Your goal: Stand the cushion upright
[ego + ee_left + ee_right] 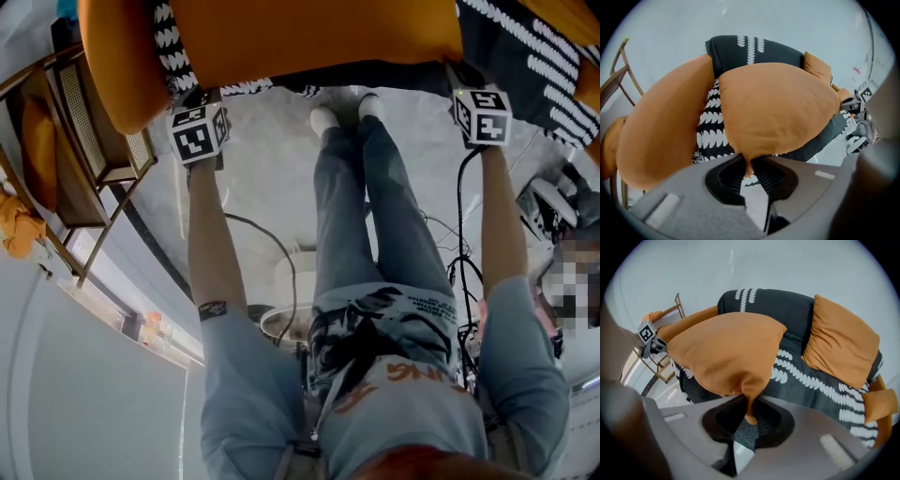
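Note:
An orange cushion (309,37) lies along the front of a sofa draped in a black cover with a white pattern (820,380). My left gripper (747,166) is shut on the cushion's (773,108) near left corner, a fold of orange fabric pinched between the pads. My right gripper (749,411) is shut on the cushion's (726,352) other near corner, and a tip of fabric pokes through. In the head view the left gripper (194,98) and right gripper (464,77) reach under the cushion's front edge, fingertips hidden.
A second orange cushion (841,345) leans against the sofa back on the right. A fat orange armrest (665,131) bulges at the left. A wooden side table (80,141) stands left of the sofa. Cables (272,253) trail on the floor by the person's legs (366,206).

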`<state>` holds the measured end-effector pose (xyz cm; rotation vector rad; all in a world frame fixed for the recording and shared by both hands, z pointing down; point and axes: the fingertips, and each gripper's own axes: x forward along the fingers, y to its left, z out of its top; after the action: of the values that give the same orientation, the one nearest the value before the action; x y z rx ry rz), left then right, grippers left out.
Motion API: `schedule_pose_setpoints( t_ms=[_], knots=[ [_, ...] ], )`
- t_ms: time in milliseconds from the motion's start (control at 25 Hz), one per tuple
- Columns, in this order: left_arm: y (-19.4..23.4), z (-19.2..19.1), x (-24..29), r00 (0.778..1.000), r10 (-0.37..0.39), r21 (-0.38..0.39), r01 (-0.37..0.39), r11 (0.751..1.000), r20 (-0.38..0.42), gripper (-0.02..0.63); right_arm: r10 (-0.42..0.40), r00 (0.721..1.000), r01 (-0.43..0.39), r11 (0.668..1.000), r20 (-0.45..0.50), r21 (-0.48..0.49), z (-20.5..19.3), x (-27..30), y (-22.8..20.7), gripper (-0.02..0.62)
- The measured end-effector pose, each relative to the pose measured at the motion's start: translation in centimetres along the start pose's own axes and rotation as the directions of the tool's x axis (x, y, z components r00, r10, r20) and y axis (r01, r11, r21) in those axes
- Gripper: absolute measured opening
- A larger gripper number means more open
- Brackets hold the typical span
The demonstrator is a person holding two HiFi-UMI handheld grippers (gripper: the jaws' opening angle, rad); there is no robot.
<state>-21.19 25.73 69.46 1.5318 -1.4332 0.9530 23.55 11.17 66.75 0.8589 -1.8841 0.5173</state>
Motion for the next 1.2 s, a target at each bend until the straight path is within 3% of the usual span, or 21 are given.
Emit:
schedule_pose_setpoints(
  t_ms=[120,240,600,840,1200],
  knots=[
    [-0.2,1.1,-1.3,0.999,-0.031,-0.045,0.033,0.998,0.043,0.057,0.004,0.999,-0.007,0.997,0.042,0.073,1.2,-1.7,-0.4,0.052],
    [0.3,2.6,-2.7,0.993,-0.059,-0.1,0.07,0.993,0.103,0.055,-0.013,0.997,0.007,0.997,0.082,0.079,2.9,-2.9,-0.5,0.051],
    [2.5,8.9,-7.6,0.962,-0.088,-0.129,0.125,0.984,0.259,0.051,-0.034,0.98,0.001,0.986,0.195,0.166,9.0,-6.9,-0.7,0.043],
    [3.5,14.3,-10.4,0.937,-0.071,-0.112,0.115,0.987,0.343,0.051,-0.065,0.968,0.056,0.998,0.244,0.043,14.0,-8.7,-2.0,0.043],
    [4.0,22.7,-13.1,0.911,-0.051,-0.063,0.084,0.994,0.409,0.051,-0.107,0.93,0.087,0.994,0.352,0.071,20.3,-9.9,-5.6,0.043]
  ],
)
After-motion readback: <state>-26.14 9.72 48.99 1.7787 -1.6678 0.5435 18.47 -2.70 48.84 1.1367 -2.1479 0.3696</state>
